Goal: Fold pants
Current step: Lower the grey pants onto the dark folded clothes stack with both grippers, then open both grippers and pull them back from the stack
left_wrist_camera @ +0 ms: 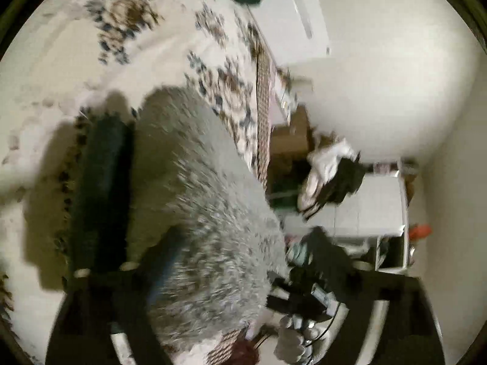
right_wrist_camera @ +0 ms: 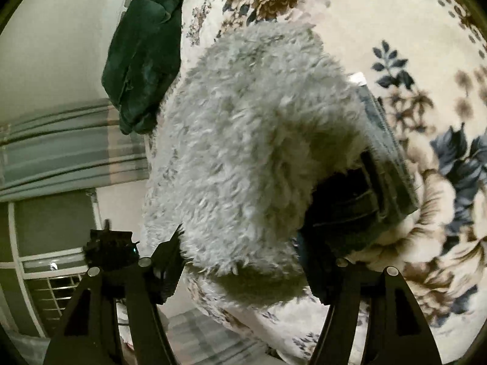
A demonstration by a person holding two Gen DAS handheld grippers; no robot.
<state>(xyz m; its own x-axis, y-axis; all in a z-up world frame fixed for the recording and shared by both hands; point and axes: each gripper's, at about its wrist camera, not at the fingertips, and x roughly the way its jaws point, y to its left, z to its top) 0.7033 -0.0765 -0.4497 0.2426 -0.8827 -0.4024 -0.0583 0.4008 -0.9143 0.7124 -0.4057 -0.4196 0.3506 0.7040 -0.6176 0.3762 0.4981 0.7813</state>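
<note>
The pants [right_wrist_camera: 249, 140] are thick, with a grey fleecy lining outside and blue denim [right_wrist_camera: 386, 158] showing at the waistband. They lie on a floral blanket [right_wrist_camera: 395, 30] on a bed. In the right wrist view the fleecy cloth fills the space between the wide-apart fingers of my right gripper [right_wrist_camera: 243, 261]; whether they hold it I cannot tell. In the left wrist view the pants [left_wrist_camera: 197, 197] drape over my left gripper [left_wrist_camera: 213, 261], hiding its jaws; one dark finger [left_wrist_camera: 100, 188] shows at left. The view is blurred.
A folded dark green garment [right_wrist_camera: 146, 51] lies at the bed's edge near the wall. Beyond the bed edge in the left wrist view stand a cardboard box [left_wrist_camera: 289, 140], a pile of clothes [left_wrist_camera: 331, 173] and white furniture [left_wrist_camera: 371, 206]. A curtain [right_wrist_camera: 61, 152] hangs at left.
</note>
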